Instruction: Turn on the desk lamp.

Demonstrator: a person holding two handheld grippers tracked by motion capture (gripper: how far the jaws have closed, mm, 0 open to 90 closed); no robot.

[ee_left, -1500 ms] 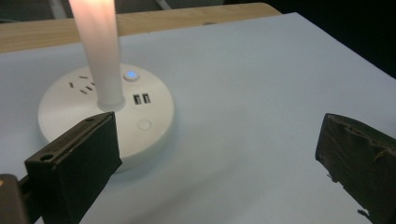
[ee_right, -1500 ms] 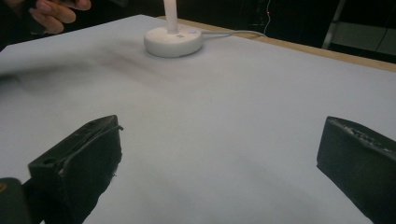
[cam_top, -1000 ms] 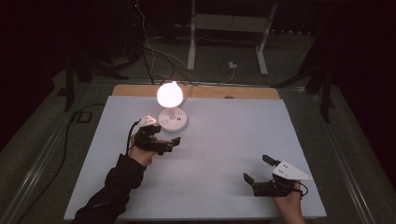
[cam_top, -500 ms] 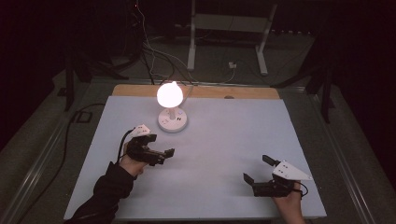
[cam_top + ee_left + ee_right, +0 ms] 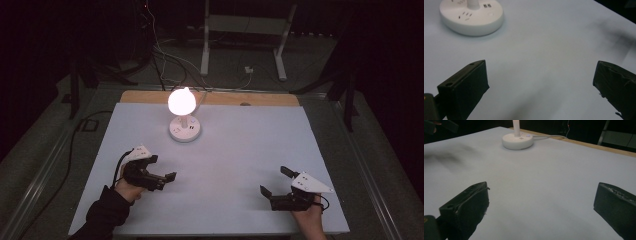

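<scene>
A: While the lamp burns bright at the far middle of the counter, the left gripper is backing off it. A second ago it sat right beside the round white base; now it hangs well down toward the near left edge.

B: So the lamp work looks finished?

A: That's my read. Bulb lit, hand withdrawing, nothing carried. From the left gripper view the jaws stand wide apart with bare counter between them, and the base sits off at the upper left, well clear.

B: And the other side?

A: The right gripper hasn't budged, parked near the front right corner. Its jaws are spread too, holding nothing. From its own camera the lamp base is far up the sheet, its cord running off toward the wooden strip at the back.

B: Any room to move?

A: Plenty. The white sheet is open from the lamp down to both hands. The limits are the front edge, close under both wrists, and the right edge just beyond the right gripper.

B: Risks?

A: Only the lamp itself: tall, narrow stem, cord trailing behind. Any new reach should come in low at the base, not across the bulb.
</scene>
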